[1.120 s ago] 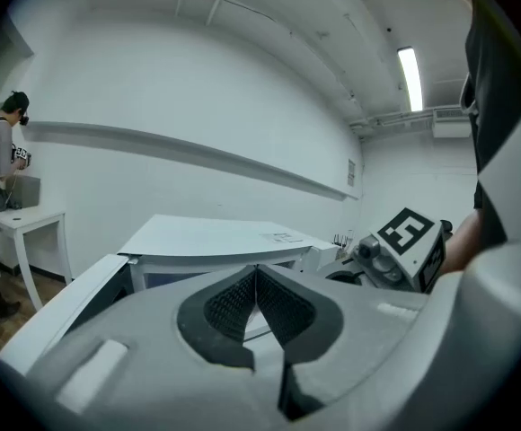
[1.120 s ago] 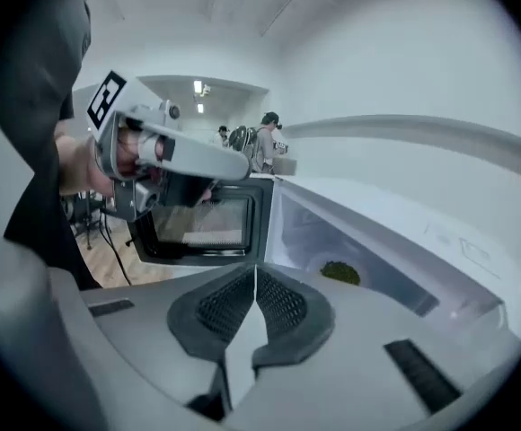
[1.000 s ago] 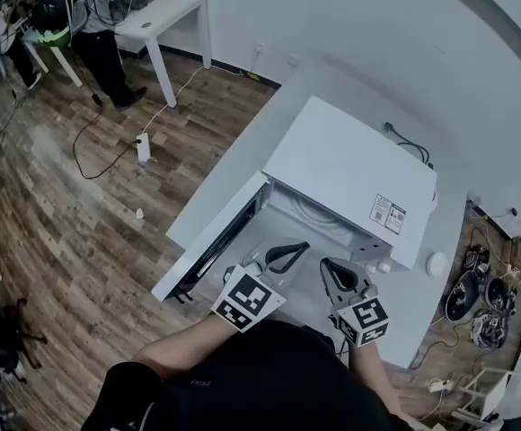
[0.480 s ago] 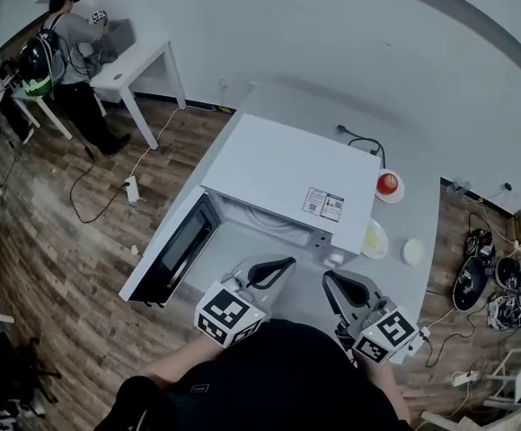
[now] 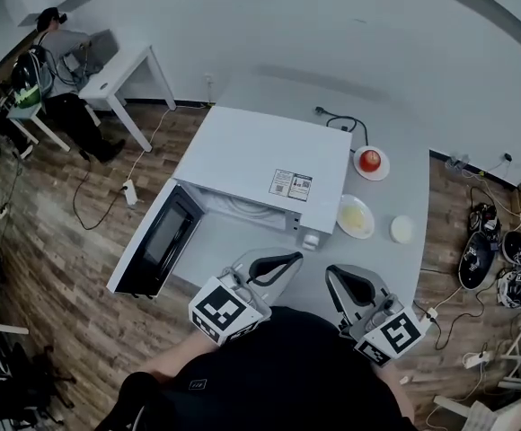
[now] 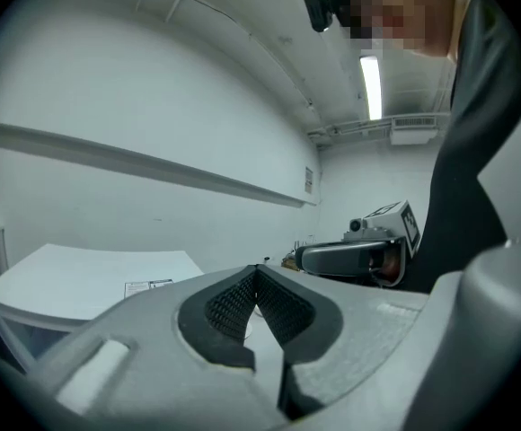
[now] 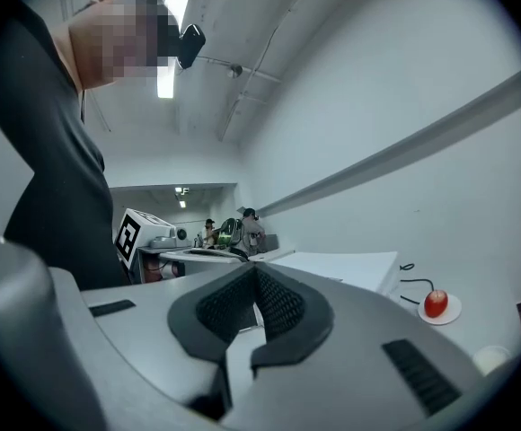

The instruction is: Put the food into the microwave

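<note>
Both level, side by side before the microwave (image 5: 260, 155): left gripper (image 5: 294, 259) and right gripper (image 5: 333, 274), jaws together, empty.

Person in a black top (image 5: 278, 371); left gripper (image 5: 295, 258) and right gripper (image 5: 332, 273), grey with black ridged pads (image 6: 229, 302), each bearing a white cube (image 5: 220, 309) with black square markers.

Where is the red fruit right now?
In the head view the red fruit sits on a small white plate on the table, just right of the microwave and beyond the larger plate.

White table (image 5: 397, 194): microwave (image 5: 262, 155), apple plate (image 5: 384, 168), yellow-food plate (image 5: 343, 214), small dish (image 5: 402, 229)
</note>
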The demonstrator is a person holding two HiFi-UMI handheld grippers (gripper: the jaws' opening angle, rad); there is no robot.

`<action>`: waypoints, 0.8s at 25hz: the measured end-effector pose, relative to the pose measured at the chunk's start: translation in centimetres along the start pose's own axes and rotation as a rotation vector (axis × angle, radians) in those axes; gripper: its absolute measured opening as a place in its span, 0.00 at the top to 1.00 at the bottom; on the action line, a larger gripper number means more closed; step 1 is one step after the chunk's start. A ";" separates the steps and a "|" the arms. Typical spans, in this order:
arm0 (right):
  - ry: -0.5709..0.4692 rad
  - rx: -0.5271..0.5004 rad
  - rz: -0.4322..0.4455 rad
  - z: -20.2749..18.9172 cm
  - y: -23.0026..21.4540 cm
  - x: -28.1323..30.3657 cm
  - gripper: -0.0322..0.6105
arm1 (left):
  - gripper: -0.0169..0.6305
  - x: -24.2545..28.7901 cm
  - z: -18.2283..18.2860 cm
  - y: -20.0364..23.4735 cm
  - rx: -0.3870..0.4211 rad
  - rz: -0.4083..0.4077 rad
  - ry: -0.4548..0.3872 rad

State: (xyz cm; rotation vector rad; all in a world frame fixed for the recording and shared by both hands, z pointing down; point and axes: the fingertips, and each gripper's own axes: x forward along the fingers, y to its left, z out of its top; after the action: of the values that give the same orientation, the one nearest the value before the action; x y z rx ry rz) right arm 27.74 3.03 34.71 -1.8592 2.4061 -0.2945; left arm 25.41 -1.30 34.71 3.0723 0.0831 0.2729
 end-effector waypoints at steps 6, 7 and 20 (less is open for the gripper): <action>-0.054 -0.010 -0.026 0.5 -0.7 -0.8 0.93 | 0.96 0.6 0.4 0.6 0.021 0.032 0.018; -0.048 -0.001 -0.030 0.3 -0.8 -0.9 0.93 | 0.96 0.7 0.4 0.6 0.022 0.033 0.021; -0.052 -0.006 -0.031 -0.1 0.2 -0.5 0.93 | 0.96 0.0 -0.3 0.2 0.018 0.014 0.033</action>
State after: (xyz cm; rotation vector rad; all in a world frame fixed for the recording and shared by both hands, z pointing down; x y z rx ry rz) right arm 27.62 3.58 34.71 -1.8836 2.3491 -0.2387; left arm 25.39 -1.50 34.99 3.0878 0.0666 0.3247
